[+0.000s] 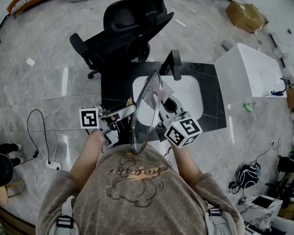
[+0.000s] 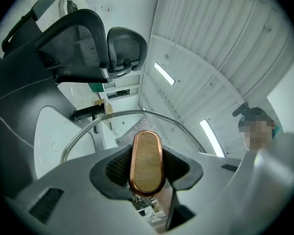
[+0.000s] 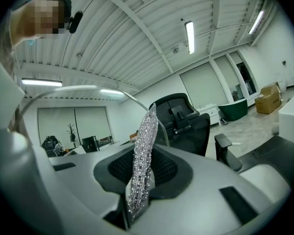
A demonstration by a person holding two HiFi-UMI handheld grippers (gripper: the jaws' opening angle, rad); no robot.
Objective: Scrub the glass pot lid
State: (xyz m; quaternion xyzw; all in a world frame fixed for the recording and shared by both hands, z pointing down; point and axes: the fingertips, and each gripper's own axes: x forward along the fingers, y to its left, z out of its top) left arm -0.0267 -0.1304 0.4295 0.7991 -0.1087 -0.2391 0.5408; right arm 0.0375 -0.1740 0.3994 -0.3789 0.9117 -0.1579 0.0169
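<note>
A dark countertop (image 1: 210, 97) holds a white sink basin (image 1: 191, 94) and a black faucet (image 1: 174, 62).

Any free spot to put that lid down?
The white sink basin beyond the glass lid looks mostly bare, as does the black counter strip between sink and white box. The back edge is crowded by faucet and chair.

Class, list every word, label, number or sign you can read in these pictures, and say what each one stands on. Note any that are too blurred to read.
No text reads clearly in any view.
T-shirt: one line of brown lettering above a drawing, too blurred to read.
Left cube: a black-and-white square marker, a pattern rather than words.
Right cube: black-and-white square markers too, with no words or numbers.
</note>
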